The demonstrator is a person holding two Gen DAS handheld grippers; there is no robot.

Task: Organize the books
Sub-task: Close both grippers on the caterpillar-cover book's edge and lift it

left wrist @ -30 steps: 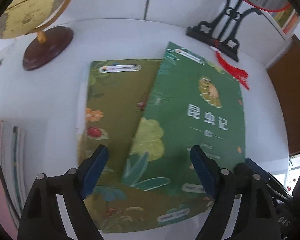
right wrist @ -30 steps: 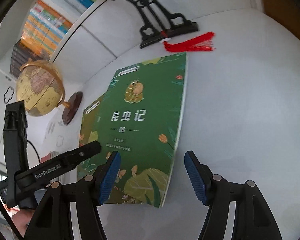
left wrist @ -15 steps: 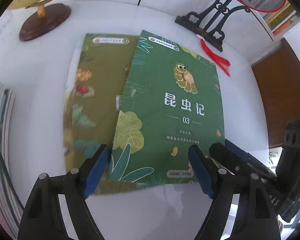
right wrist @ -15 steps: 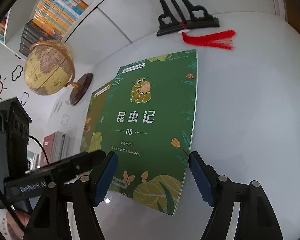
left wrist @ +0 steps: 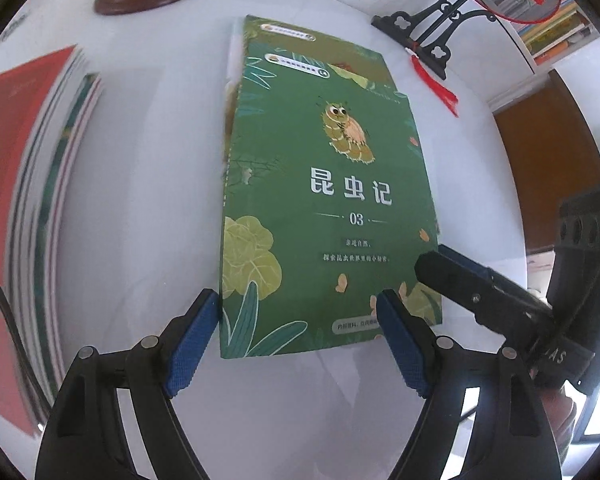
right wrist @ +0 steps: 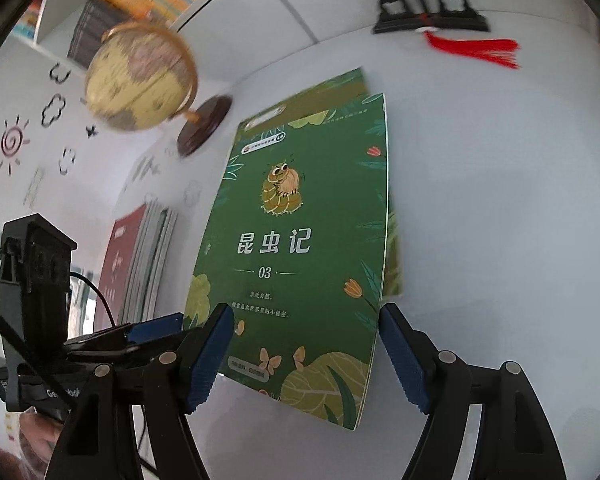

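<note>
Two green paperback books (left wrist: 328,200) lie nearly squared on my white table (left wrist: 140,200); both grippers, left (left wrist: 300,340) and right (right wrist: 306,354), gape empty, so next I nudge edges flush.

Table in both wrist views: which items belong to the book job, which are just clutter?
Job:
- dark green book, lying on top
- olive green book beneath it, mostly covered
- stack of books at the left
- left gripper and right gripper, both open

Clutter:
- globe
- black ornament stand
- red tassel
</note>
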